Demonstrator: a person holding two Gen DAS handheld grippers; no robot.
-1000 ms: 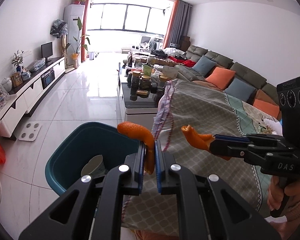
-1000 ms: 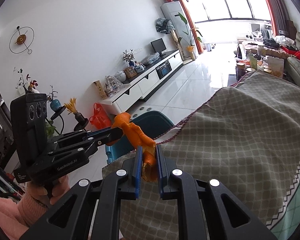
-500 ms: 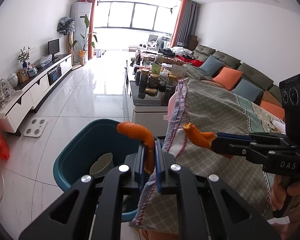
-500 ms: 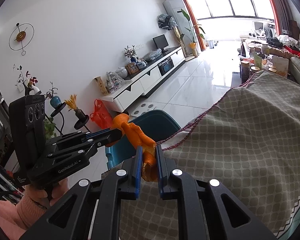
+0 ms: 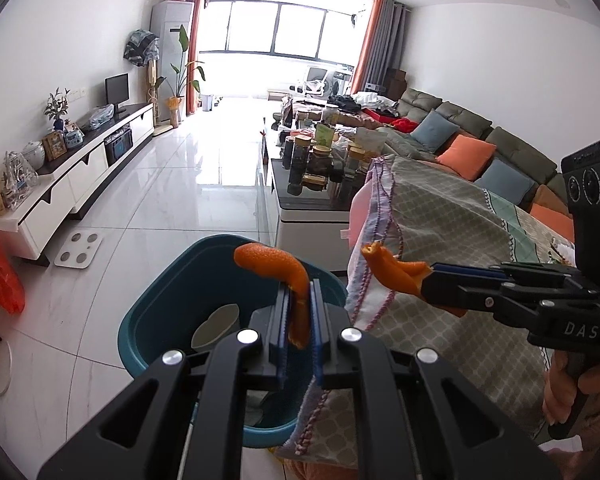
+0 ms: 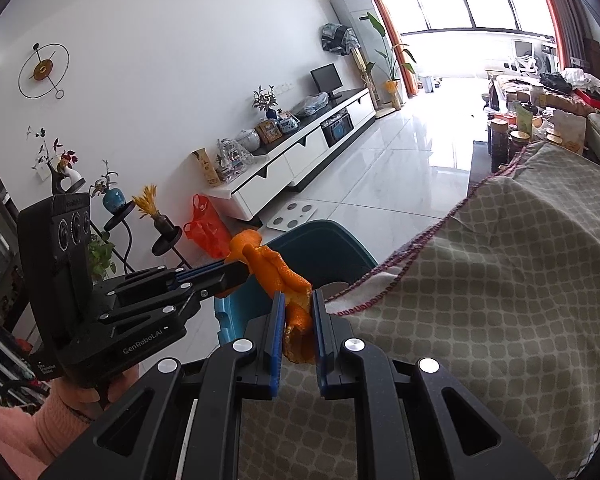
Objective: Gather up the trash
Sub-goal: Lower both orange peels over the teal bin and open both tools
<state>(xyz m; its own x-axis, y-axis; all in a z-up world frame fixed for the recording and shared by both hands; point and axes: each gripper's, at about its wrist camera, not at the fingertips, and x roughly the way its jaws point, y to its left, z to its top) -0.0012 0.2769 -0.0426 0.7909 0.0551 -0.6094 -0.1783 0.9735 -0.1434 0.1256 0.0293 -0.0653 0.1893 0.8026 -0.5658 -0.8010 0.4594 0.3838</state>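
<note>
Left wrist view: left gripper (image 5: pixel 298 308) pinches an orange peel strip (image 5: pixel 284 276) above the teal bin (image 5: pixel 156 316), right gripper (image 5: pixel 428 284) at three o'clock pinching another peel (image 5: pixel 392 270), both seemingly poised for dropping.

Glossy tiled floor (image 5: pixel 172 184); woven patterned cloth (image 6: pixel 500 280); bin (image 5: pixel 172 300) smooth, probably plastic; dimpled orange peel (image 5: pixel 276 264).

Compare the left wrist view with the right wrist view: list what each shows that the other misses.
Left wrist only: the sofa with cushions, and a pale scrap inside the bin.
Right wrist only: the wall clock and the plant stands.
Both: the left gripper and right gripper, each shut on orange peel, the bin, the tablecloth and the TV cabinet.
</note>
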